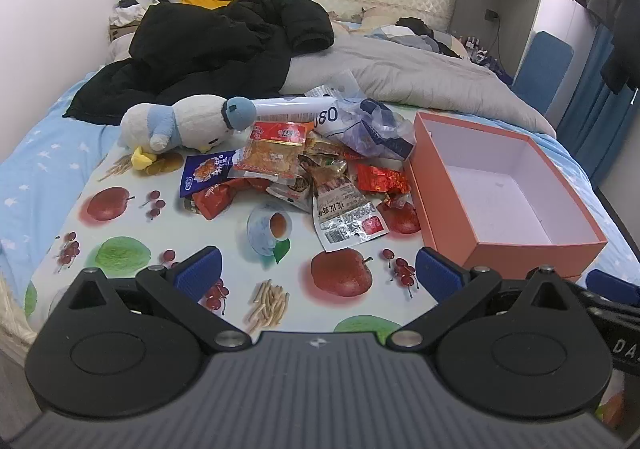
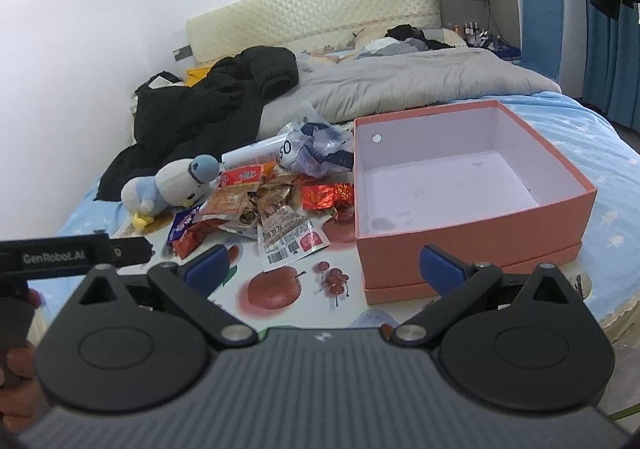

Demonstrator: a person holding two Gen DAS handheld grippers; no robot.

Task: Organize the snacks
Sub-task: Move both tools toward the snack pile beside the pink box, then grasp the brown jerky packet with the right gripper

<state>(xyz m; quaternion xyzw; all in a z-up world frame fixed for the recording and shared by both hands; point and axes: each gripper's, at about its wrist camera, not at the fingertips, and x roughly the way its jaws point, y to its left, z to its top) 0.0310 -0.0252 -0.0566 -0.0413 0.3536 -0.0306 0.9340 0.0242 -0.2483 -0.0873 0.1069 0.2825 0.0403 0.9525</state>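
A glossy cloth (image 1: pixel 224 261) printed with apples, cherries and a teacup covered the near part of the bed, and on it lay a loose heap of snack packets (image 1: pixel 296 169): crinkled foil and clear plastic pouches, overlapping one another. Among them were a dark blue packet (image 1: pixel 204 173) at the left edge, a flat clear pouch with a red header (image 1: pixel 276 149), a shiny red foil pack (image 1: pixel 380 177) beside the box, and a silvery pouch with a barcode (image 1: pixel 348 221) nearest the camera. A crumpled translucent plastic bag (image 1: pixel 372 125) sat at the back of the heap. A soft white-and-blue plush penguin (image 1: pixel 188 123) lay on its side to the left, touching the heap. To the right stood an open rectangular cardboard box (image 1: pixel 444 225), matte orange outside and pale inside, its interior bare. A puffy black jacket (image 1: pixel 216 45) and a grey quilt (image 1: pixel 400 69) were bunched behind. The left gripper (image 1: pixel 318 271) hovered above the cloth with its ribbed blue fingers (image 1: pixel 200 269) spread wide and holding nothing; the heap lay ahead of them, beyond the fingertips. The right gripper (image 2: pixel 324 269) was likewise spread wide and empty, its blue fingers (image 2: pixel 442 269) low before the box's near wall, the packets ahead and to the left.
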